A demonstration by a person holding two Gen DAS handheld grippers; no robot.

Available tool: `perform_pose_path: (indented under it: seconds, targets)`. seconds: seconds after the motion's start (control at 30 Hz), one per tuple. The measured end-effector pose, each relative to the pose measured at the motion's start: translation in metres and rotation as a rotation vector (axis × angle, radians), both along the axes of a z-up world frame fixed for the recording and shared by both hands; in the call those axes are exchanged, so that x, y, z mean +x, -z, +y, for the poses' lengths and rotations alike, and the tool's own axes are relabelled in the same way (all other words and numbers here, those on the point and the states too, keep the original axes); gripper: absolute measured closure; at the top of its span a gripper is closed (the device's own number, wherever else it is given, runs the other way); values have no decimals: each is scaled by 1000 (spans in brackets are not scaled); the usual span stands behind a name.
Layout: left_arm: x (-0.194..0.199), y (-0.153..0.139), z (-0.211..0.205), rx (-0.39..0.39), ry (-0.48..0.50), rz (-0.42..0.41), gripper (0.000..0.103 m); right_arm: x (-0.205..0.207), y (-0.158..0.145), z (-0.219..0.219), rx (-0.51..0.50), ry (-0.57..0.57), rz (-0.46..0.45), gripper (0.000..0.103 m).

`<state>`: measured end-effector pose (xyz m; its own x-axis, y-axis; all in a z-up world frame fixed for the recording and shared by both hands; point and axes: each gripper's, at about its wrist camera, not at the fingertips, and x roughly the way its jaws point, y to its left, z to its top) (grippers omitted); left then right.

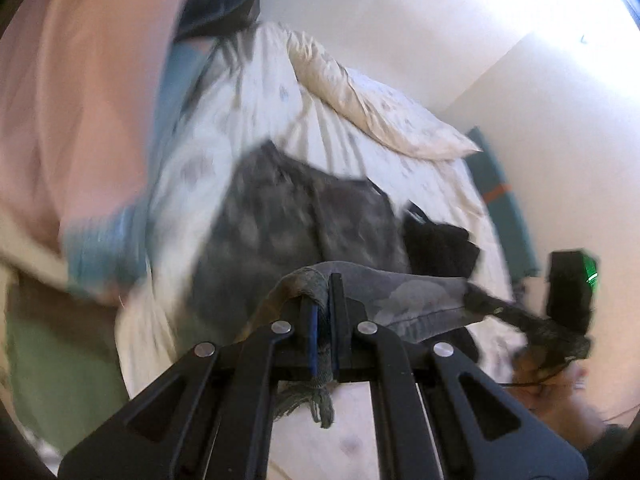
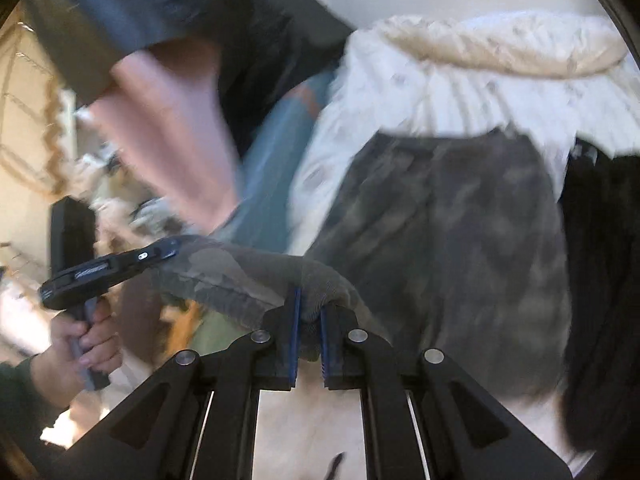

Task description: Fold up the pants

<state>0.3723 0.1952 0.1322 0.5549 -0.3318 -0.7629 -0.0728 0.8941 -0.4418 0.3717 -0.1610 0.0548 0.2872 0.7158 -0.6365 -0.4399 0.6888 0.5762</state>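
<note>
Grey camouflage pants [image 1: 288, 216] hang over a bed, lifted by their hem, and also fill the middle of the right wrist view [image 2: 452, 232]. My left gripper [image 1: 323, 300] is shut on the frayed hem corner, with cloth bunched between its blue pads. My right gripper [image 2: 308, 312] is shut on the other hem corner. The hem stretches taut between the two grippers. The other gripper shows at the far right of the left wrist view [image 1: 568, 292] and at the left of the right wrist view [image 2: 84, 272], where a hand [image 2: 84, 356] holds it.
The bed has a white patterned sheet [image 1: 256, 112] and a cream pillow [image 1: 360, 96]. A black garment [image 1: 436, 244] lies beside the pants; it is also at the right edge [image 2: 600, 280]. Pink cloth [image 1: 60, 120] hangs at the left. White walls stand behind.
</note>
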Motion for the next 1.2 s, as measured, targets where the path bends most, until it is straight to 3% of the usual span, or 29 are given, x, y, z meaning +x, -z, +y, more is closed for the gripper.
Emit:
perform_pose_path:
  seconds: [0.13, 0.3, 0.37, 0.43, 0.57, 0.67, 0.7, 0.73, 0.77, 0.8, 0.83, 0.87, 0.9, 0.93, 0.97, 1.0, 1.07, 1.13, 1.2]
  targets:
    - [89, 33, 2, 90, 26, -80, 100, 95, 16, 28, -111, 51, -61, 96]
    - [177, 65, 0, 187, 33, -66, 99, 186, 35, 50, -195, 134, -104, 96]
    - [207, 88, -2, 249, 19, 17, 97, 215, 52, 62, -243, 141, -88, 96]
    - [227, 120, -4, 287, 11, 109, 97, 240, 86, 72, -279, 132, 10, 96]
    - [235, 160, -17, 365, 30, 197, 96, 253, 138, 84, -370, 138, 67, 95]
    - [242, 172, -18, 365, 21, 248, 94, 260, 160, 84, -381, 150, 112, 95]
    - [245, 173, -18, 372, 13, 249, 89, 264, 163, 82, -376, 155, 126, 95]
    - [248, 171, -17, 387, -2, 249, 73, 270, 166, 81, -368, 166, 145, 95]
    - [252, 168, -15, 388, -22, 247, 46, 276, 166, 80, -360, 180, 160, 91]
    - [258, 161, -11, 382, -55, 236, 33, 284, 164, 77, -337, 203, 180, 90]
    - [263, 148, -4, 363, -110, 198, 22, 292, 159, 74, -304, 230, 201, 89]
    - [267, 134, 2, 331, -156, 151, 20, 299, 154, 70, -262, 257, 212, 88]
    - [269, 121, 7, 305, -184, 97, 17, 303, 144, 65, -210, 294, 214, 84]
    - [270, 112, 11, 324, -210, 57, 11, 306, 134, 61, -179, 328, 191, 57]
    - [269, 107, 11, 352, -222, 35, 11, 306, 126, 59, -183, 348, 162, 24]
    - [266, 104, 11, 363, -212, 10, 11, 304, 117, 59, -198, 363, 108, 18]
    - [259, 114, 7, 382, -142, 16, 11, 296, 107, 65, -261, 329, 16, 18]
    - [249, 139, -5, 420, -4, 65, 11, 285, 115, 76, -349, 239, -17, 20]
    - [237, 163, -23, 520, 128, 111, 11, 272, 131, 92, -438, 109, -48, 21]
